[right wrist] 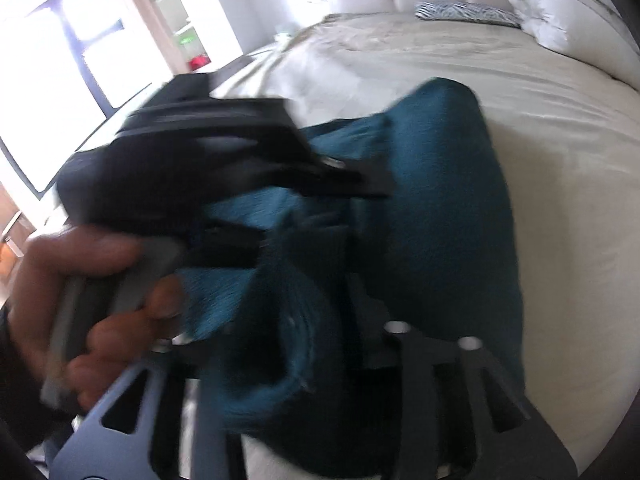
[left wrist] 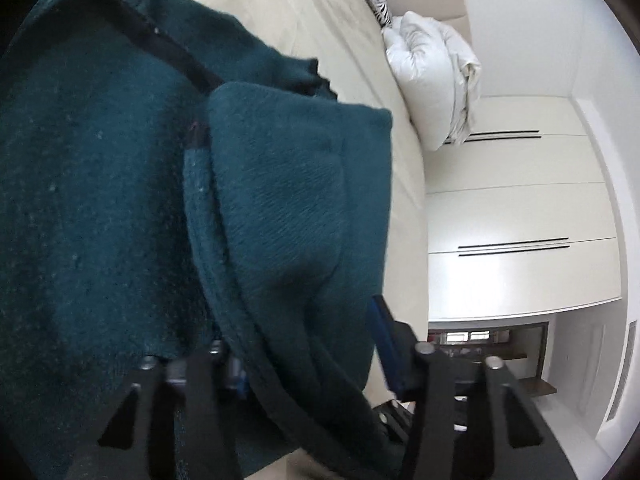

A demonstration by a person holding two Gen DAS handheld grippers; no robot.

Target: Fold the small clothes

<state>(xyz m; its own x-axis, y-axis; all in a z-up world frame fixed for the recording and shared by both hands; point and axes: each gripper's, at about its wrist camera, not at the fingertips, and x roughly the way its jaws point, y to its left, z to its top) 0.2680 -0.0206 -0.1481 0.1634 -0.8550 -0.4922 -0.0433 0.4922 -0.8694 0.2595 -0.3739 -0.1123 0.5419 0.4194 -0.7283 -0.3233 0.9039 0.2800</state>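
We held the teal sweater (left wrist: 120, 200) bunched over both grippers — left (left wrist: 304, 360), right (right wrist: 304, 344) — whether their fingers clamped it, we couldn't tell.

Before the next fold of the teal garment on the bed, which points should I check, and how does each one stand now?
1. Left gripper holds the garment: ok, cloth runs between its fingers.
2. Right gripper holds the garment: ok, cloth bunched between its fingers.
3. Bed free beyond the garment: ok.
4. Duvet and zebra pillow away from the garment: ok.
5. Edges aligned: cannot tell, blurred.
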